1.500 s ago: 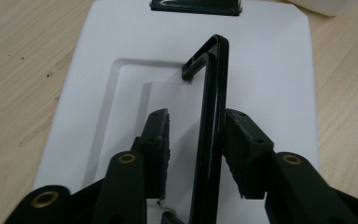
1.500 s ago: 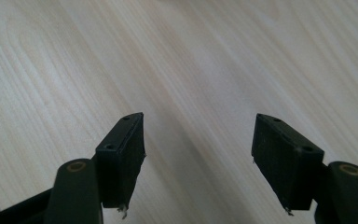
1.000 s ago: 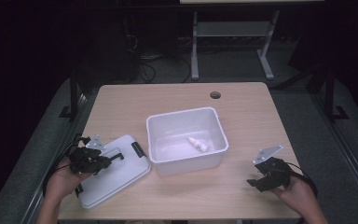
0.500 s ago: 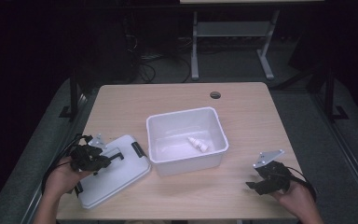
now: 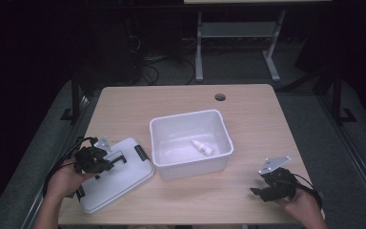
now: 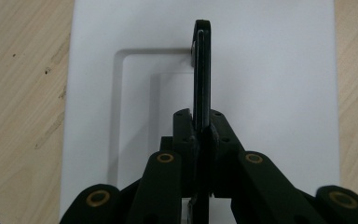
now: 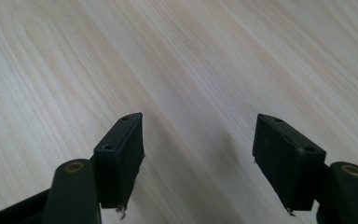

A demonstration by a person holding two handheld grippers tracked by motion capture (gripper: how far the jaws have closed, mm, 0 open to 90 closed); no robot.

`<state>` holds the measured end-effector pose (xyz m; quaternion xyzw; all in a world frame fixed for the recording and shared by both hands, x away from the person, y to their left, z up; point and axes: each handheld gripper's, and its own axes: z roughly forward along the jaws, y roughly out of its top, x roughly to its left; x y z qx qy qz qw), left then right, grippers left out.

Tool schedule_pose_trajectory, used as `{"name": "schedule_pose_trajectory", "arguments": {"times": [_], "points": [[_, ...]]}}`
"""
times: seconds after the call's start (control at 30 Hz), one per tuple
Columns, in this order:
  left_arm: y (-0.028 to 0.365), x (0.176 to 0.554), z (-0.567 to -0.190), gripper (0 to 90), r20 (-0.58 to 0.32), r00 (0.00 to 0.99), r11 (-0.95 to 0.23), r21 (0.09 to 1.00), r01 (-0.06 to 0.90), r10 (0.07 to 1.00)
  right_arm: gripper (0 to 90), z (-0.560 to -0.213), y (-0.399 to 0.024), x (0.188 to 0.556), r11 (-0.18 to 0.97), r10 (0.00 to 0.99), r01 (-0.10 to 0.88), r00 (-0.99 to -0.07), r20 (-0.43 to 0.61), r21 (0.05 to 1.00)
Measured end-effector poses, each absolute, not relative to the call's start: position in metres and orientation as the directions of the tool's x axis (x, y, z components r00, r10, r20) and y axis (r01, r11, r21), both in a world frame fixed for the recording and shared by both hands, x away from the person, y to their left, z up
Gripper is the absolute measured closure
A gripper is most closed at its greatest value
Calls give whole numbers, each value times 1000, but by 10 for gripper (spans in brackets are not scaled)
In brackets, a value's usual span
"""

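A white lid (image 5: 124, 179) with black latches lies flat on the table's front left. My left gripper (image 5: 120, 157) rests over it, pointing right. In the left gripper view its jaws (image 6: 201, 28) have just been closing and now stand pressed together over the lid's (image 6: 270, 70) shallow recess, with nothing seen between them. An open white box (image 5: 186, 116) stands mid-table with a small white bottle (image 5: 203, 147) lying inside. My right gripper (image 5: 257, 192) is at the front right, open (image 7: 198, 140) over bare wood with nothing between its fingers.
The wooden table (image 5: 248, 109) has a round cable hole (image 5: 220, 97) near its far edge. Bare wood lies between the box and my right gripper. Beyond the table are a dark floor, cables and a metal stand (image 5: 198, 52).
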<state>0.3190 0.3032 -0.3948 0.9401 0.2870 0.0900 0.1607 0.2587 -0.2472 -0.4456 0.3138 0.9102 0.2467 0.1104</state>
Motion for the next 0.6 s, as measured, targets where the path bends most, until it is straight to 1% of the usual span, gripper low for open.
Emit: {"name": "schedule_pose_trajectory", "arguments": {"times": [0.6], "points": [[309,316,-382,840,58,828,-786,357,505,558,321,-453,-245,254,657,640,522,-768,-35,543]]}}
